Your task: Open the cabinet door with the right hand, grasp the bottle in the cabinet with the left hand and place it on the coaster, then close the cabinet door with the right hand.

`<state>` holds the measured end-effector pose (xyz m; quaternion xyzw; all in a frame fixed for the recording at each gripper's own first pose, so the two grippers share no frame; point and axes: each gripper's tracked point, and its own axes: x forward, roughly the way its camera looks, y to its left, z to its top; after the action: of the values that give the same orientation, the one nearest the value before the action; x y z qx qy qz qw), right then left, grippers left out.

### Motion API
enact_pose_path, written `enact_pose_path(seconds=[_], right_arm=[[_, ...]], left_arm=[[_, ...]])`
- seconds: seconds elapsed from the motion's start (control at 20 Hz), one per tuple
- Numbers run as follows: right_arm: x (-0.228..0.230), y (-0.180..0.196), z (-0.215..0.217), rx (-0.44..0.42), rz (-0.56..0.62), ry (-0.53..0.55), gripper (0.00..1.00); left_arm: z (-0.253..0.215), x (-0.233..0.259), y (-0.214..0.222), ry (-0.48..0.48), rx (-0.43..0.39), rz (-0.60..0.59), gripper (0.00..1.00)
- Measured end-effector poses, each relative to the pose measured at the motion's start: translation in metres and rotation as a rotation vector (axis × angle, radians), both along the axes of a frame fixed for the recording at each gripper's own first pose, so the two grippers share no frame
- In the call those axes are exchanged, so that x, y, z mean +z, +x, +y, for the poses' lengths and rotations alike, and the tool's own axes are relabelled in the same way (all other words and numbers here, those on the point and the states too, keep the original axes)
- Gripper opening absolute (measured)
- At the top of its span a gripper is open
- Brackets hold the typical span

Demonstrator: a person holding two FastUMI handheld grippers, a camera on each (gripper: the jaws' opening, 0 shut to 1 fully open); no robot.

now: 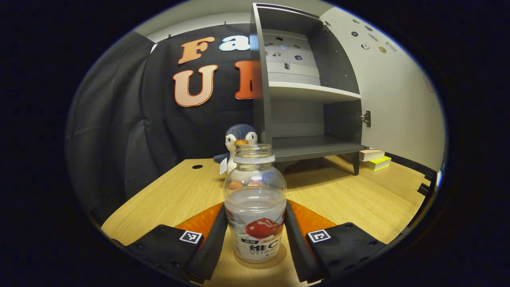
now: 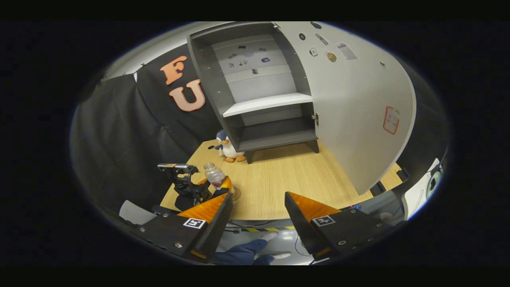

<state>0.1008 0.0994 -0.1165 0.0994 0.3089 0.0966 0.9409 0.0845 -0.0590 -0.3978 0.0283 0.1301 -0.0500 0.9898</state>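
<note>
A clear bottle (image 1: 255,199) with a cherry label and no cap stands upright on a round coaster (image 1: 279,259) on the wooden table (image 1: 358,199). My left gripper (image 1: 255,211) is shut on the bottle, one finger pressing each side. In the right gripper view the bottle (image 2: 214,173) and the left gripper (image 2: 217,186) sit near the table's front left, with the coaster's rim (image 2: 236,194) showing beside them. My right gripper (image 2: 257,199) hangs open and empty in front of the table edge. The grey cabinet (image 2: 271,137) has bare shelves, and its door (image 2: 358,119) is swung wide open.
A plush penguin (image 1: 239,137) sits left of the cabinet (image 1: 310,147). Books (image 1: 374,159) are stacked under the open door (image 1: 398,99). A cable hole (image 1: 197,166) marks the table's far left. A person's legs (image 2: 255,249) show below the table edge.
</note>
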Motion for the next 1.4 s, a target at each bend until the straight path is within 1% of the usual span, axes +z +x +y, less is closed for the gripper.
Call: enact_pose_path(seconds=[0.15,0.25,0.35,0.45,0.55,0.8,1.0,1.05,1.1,1.3,1.4], right_arm=[[-0.001,0.000,0.000,-0.002,0.003,0.002,0.82],[-0.002,-0.001,0.000,0.002,0.005,0.002,0.82],[-0.001,-0.003,0.002,0.008,0.011,0.015,0.82],[-0.002,-0.003,0.004,0.012,0.012,0.019,0.82],[-0.002,-0.003,0.002,0.011,0.011,0.012,0.82],[-0.003,-0.003,0.005,0.012,0.005,0.021,0.82],[0.000,-0.002,0.004,0.012,-0.012,0.026,0.82],[0.000,0.000,0.004,0.013,-0.021,0.030,0.82],[0.002,0.000,0.004,0.012,-0.028,0.034,0.82],[0.008,0.006,0.004,-0.007,-0.064,0.050,0.82],[0.011,0.010,0.000,-0.022,-0.091,0.041,0.82]], left_arm=[[0.002,-0.001,-0.007,0.000,0.018,0.013,0.82],[0.005,-0.003,-0.009,-0.044,0.038,0.044,0.84],[0.007,0.002,-0.011,-0.057,0.055,0.036,0.88],[0.008,0.005,-0.010,-0.042,0.064,0.030,0.88],[0.009,0.007,-0.012,-0.031,0.071,0.027,0.91],[0.005,0.020,-0.012,-0.018,0.047,0.010,0.93],[0.006,0.036,-0.016,0.005,0.048,-0.011,0.93],[0.003,0.042,-0.017,0.009,0.042,-0.019,0.94],[0.002,0.050,-0.018,0.012,0.040,-0.027,0.96],[-0.003,0.085,-0.024,0.025,0.037,-0.072,0.96],[-0.008,0.103,-0.029,0.027,0.028,-0.077,0.96]])
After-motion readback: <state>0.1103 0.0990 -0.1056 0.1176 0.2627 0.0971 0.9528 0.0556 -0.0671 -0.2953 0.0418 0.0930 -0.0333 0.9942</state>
